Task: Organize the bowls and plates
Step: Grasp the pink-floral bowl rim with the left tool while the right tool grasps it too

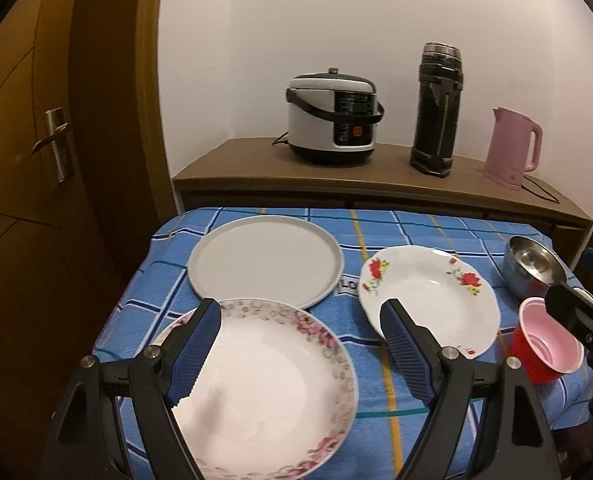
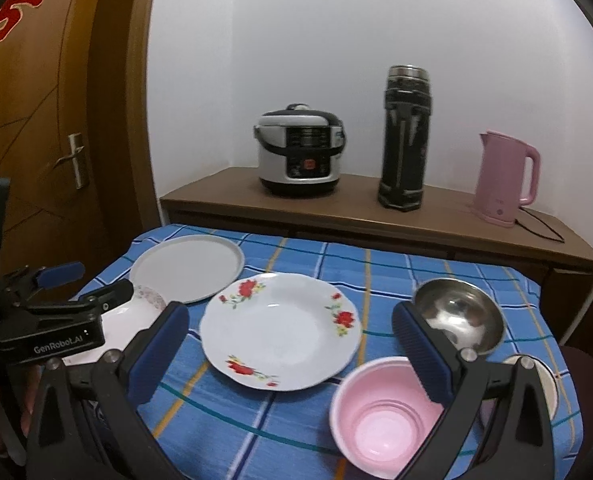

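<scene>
3 plates lie on the blue checked desk (image 1: 376, 420): plain white round plate (image 1: 266, 260), pink-flowered plate (image 1: 264, 380), red-rose plate (image 2: 278, 330). Beside them sit a steel bowl (image 2: 462, 316) and pink-lined cup (image 2: 384, 420). Left tool (image 1: 300, 352), marked "GenRobot.AI", and right tool (image 2: 290, 356) hover spread wide, empty.

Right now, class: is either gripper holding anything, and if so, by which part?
Nothing is held. The left gripper hangs open above the pink-flowered plate, and the right gripper is open over the red-flowered plate.
</scene>
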Demonstrator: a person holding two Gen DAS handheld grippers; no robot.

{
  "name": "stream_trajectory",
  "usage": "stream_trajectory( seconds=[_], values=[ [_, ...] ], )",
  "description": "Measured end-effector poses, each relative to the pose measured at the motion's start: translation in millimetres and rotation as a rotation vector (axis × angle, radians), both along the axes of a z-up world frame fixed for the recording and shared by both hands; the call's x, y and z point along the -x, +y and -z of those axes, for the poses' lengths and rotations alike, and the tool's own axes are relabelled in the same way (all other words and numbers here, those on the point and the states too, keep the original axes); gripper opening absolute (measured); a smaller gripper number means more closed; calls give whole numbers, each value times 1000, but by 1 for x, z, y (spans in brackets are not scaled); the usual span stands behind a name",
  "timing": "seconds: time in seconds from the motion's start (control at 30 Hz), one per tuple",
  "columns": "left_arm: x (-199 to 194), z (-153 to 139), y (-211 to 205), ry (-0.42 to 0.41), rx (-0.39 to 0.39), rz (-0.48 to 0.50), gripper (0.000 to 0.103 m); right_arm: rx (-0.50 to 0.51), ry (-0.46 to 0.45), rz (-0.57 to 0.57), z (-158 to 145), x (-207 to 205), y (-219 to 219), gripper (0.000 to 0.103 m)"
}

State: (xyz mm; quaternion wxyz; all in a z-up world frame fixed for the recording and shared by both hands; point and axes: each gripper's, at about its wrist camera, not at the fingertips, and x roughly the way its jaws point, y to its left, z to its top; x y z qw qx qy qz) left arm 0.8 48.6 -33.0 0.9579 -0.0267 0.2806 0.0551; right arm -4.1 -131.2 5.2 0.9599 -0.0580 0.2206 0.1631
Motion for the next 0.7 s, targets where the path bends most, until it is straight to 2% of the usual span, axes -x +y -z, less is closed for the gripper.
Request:
stream_trajectory(
  seconds=[0.23, 0.3, 0.43, 0.6, 0.7],
  values=[
    [6, 8, 29, 20, -8, -56, 84, 24, 60, -69, 14, -13, 36, 99],
    [9, 12, 41, 32, -3, -80, 84, 34, 101, -96, 22, -19, 48, 91],
    [13, 22, 66, 63, 5, -145, 84, 65, 177, -145, 40, -30, 74, 86],
    [14, 39, 95, 110, 33, -209, 84, 86, 249, -204, 61, -42, 98, 71],
    [15, 48, 107, 130, 56, -225, 84, 105, 268, -222, 67, -46, 109, 68]
  ],
)
